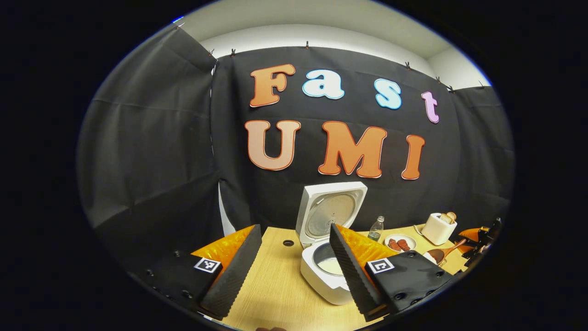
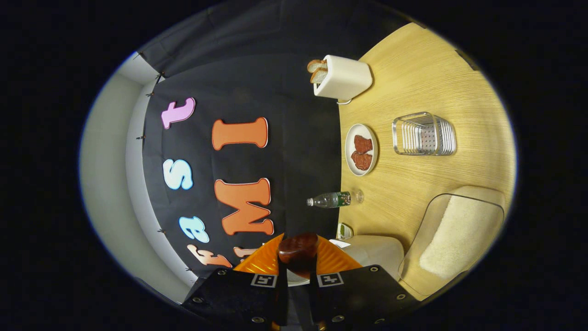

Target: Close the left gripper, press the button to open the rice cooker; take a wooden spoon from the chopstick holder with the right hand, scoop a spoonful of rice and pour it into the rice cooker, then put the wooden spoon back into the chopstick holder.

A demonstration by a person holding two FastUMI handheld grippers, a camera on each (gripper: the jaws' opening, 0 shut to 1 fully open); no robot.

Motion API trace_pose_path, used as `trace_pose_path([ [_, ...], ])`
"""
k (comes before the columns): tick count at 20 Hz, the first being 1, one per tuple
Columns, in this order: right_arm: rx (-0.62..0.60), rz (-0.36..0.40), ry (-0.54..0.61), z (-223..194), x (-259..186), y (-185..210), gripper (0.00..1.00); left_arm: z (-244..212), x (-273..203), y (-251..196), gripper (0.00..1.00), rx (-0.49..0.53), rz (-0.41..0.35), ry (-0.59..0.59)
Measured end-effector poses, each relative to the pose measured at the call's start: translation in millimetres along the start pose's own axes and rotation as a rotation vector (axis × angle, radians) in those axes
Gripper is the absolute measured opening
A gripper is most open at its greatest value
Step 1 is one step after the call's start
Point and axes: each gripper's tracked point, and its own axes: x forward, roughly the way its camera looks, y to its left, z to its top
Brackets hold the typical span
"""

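Observation:
The white rice cooker (image 1: 324,276) stands on the table with its lid (image 1: 331,212) raised and pale contents showing in the pot. My left gripper (image 1: 294,227) hangs open in front of it with nothing between its fingers. At the far right of the left gripper view, my right gripper (image 1: 480,239) holds the wooden spoon (image 1: 442,254) by its handle, the bowl hanging low. The right gripper view is rolled sideways; there my right gripper (image 2: 297,272) is shut on the dark wooden spoon (image 2: 298,248). The metal chopstick holder (image 2: 425,134) and a clear tub of rice (image 2: 459,239) sit on the table.
A white toaster (image 2: 342,77) with bread, a plate (image 2: 350,138) with two brown pieces and a small bottle (image 2: 330,199) stand along the back of the wooden table (image 2: 413,73). Part of the rice cooker (image 2: 374,248) lies beside the rice tub. Black cloth closes the booth.

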Motion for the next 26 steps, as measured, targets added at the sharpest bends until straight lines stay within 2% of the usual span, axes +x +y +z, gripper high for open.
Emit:
trace_pose_path([
  [1, -0.002, 0.006, 0.009, -4, 6, 6, 0.18, 1, 2, 2, 1.00, -0.001, 0.004, -0.001],
  [11, -0.028, 0.034, 0.083, -50, 91, 52, 0.18, -1, 15, 33, 1.00, 0.001, 0.051, 0.011],
  [19, -0.224, 0.025, 0.105, -91, 152, 74, 0.18, -7, 17, 70, 1.00, -0.005, 0.116, 0.020],
  [21, -0.288, 0.016, 0.103, -101, 165, 76, 0.18, -8, 14, 71, 1.00, -0.024, 0.109, 0.020],
  [26, -0.439, -0.014, 0.096, -113, 176, 72, 0.18, -11, 15, 80, 1.00, 0.001, 0.123, 0.013],
])
